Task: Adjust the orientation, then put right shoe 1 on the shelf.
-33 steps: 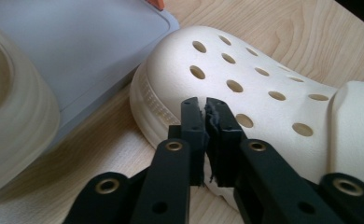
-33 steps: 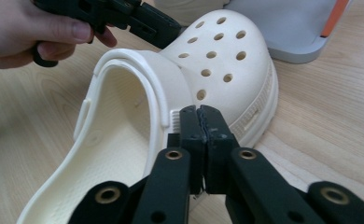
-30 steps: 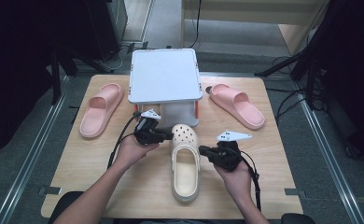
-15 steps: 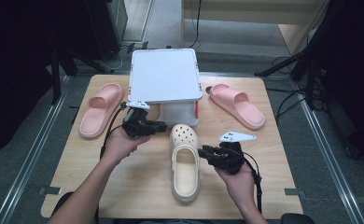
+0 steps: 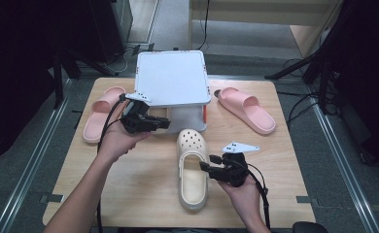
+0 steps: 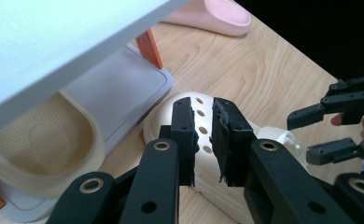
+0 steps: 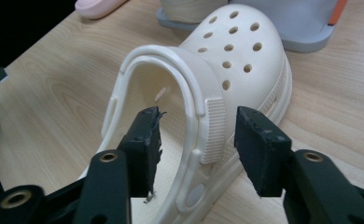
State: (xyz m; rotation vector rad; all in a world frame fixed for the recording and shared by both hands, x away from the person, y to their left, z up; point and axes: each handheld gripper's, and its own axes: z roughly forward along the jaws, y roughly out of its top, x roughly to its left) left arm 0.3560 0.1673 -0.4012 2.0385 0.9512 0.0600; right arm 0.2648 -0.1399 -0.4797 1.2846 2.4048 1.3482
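Observation:
A cream clog (image 5: 192,170) lies on the wooden table (image 5: 144,194), toe toward a white-lidded shoe box (image 5: 170,77). My right gripper (image 5: 206,164) is at the clog's right side. Its jaws have just been opening and now stand apart around the clog's side wall and strap (image 7: 213,126), pads off it. My left gripper (image 5: 167,124) hovers above and left of the toe, in front of the box. Its pads (image 6: 229,135) stand a narrow gap apart with nothing between them. A second cream clog (image 6: 45,140) sits inside the box on its grey base.
A pink slipper (image 5: 102,114) lies left of the box and another (image 5: 246,109) lies right of it. Orange posts (image 6: 150,46) hold the box lid over the base. Bare wood stretches along the table's front left.
My left gripper has lifted off the clog's toe and drawn back to the left, toward the box front. The right hand has stayed beside the clog.

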